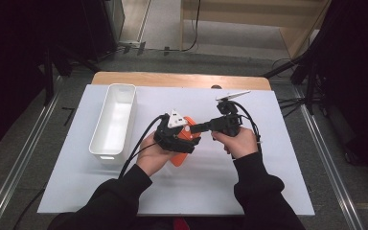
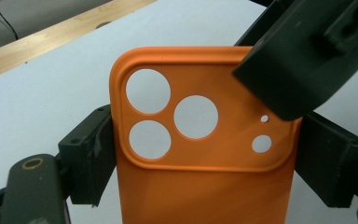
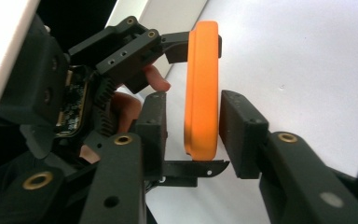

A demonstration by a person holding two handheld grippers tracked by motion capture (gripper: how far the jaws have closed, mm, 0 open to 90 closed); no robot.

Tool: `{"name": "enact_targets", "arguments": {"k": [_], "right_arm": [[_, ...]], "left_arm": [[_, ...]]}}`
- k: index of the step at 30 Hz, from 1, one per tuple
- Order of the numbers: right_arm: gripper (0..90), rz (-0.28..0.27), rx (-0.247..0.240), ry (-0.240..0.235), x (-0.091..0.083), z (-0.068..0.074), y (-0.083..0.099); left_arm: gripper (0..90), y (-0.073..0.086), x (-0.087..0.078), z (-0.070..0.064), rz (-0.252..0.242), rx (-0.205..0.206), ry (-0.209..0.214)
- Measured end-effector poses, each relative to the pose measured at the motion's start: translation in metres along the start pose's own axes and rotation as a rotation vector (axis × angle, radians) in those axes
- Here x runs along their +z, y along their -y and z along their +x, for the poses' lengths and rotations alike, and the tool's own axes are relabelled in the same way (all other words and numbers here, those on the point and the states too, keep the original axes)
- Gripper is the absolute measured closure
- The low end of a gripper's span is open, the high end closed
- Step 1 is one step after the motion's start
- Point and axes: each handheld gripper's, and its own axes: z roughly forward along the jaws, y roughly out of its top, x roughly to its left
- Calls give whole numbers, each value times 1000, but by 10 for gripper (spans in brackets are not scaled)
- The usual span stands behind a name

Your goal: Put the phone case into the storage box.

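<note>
An orange phone case (image 1: pixel 176 158) (image 2: pixel 205 186) with round camera holes is held above the white mat. My left gripper (image 1: pixel 184 140) (image 2: pixel 205 158) is shut on it, one pad on each long side. My right gripper (image 1: pixel 195 128) (image 3: pixel 196 128) reaches in from the right and straddles the case's (image 3: pixel 201 93) top corner. Its jaws stand open: one pad is close against the case's face and a small gap shows at the other. One right jaw (image 2: pixel 298 56) covers the case's upper right corner in the left gripper view.
A long white bin (image 1: pixel 115 120) stands at the left of the white mat (image 1: pixel 220 177), with nothing inside it. The mat covers a wooden table (image 1: pixel 172 79). Bare mat lies in front of the hands and to the right.
</note>
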Motion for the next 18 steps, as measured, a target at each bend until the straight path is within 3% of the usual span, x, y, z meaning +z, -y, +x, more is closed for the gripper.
{"name": "enact_targets", "arguments": {"k": [18], "right_arm": [[534,-26,-18,9,-18,-4,3]], "left_arm": [[163,-3,-7,8,21,-24,43]]}}
